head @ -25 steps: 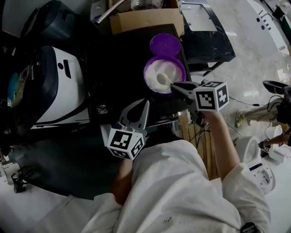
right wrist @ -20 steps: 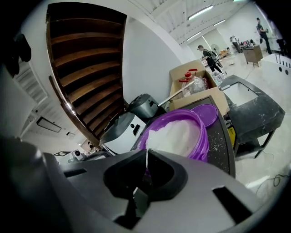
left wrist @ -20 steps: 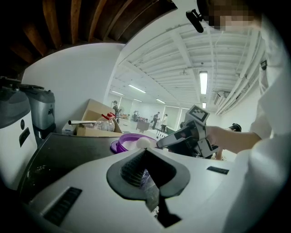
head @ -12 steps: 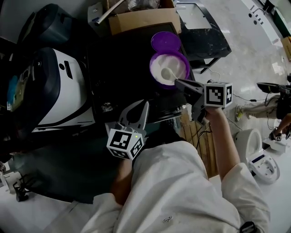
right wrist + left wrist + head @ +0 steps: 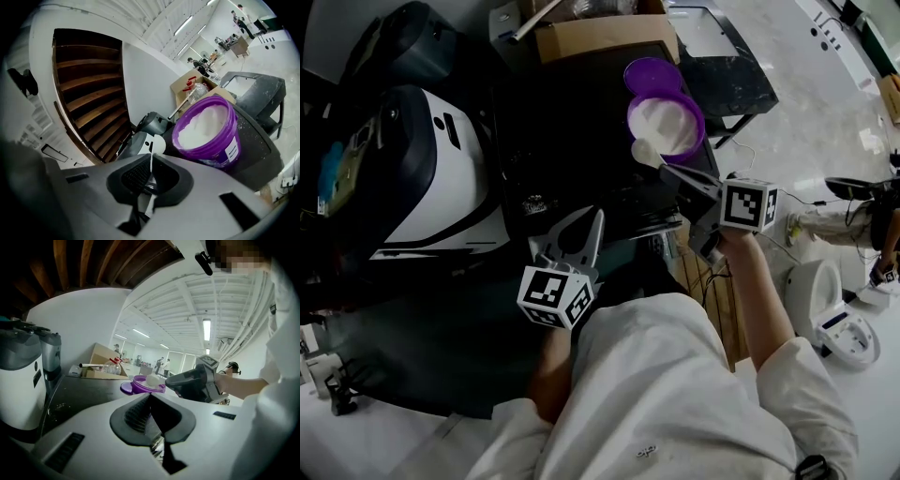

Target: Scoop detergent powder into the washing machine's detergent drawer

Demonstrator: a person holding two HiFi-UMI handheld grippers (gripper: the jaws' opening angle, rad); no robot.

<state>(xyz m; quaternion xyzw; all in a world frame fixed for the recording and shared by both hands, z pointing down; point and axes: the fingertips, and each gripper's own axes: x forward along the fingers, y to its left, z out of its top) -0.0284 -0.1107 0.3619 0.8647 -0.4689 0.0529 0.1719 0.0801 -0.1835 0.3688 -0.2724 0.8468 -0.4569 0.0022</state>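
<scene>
A purple tub (image 5: 667,125) of white detergent powder stands on the black top (image 5: 572,122); its lid (image 5: 651,73) lies just behind it. My right gripper (image 5: 667,171) is shut on the handle of a white scoop (image 5: 644,151). The heaped scoop (image 5: 157,144) hangs just outside the tub's (image 5: 210,136) near-left rim. The white washing machine (image 5: 441,178) is at the left; I cannot make out its drawer. My left gripper (image 5: 598,217) is shut and empty, held low near the black top's front edge, with the tub (image 5: 148,383) beyond its tips (image 5: 150,397).
A cardboard box (image 5: 602,37) with bottles sits behind the tub. A dark appliance (image 5: 403,42) stands at the back left and a black stand (image 5: 722,66) on the floor to the right. Cables and white devices (image 5: 830,323) lie on the floor at the right.
The scoop was buried in the tub's powder a second ago; it has come up and back toward me and now hangs loaded outside the rim. The left gripper has stayed put.
</scene>
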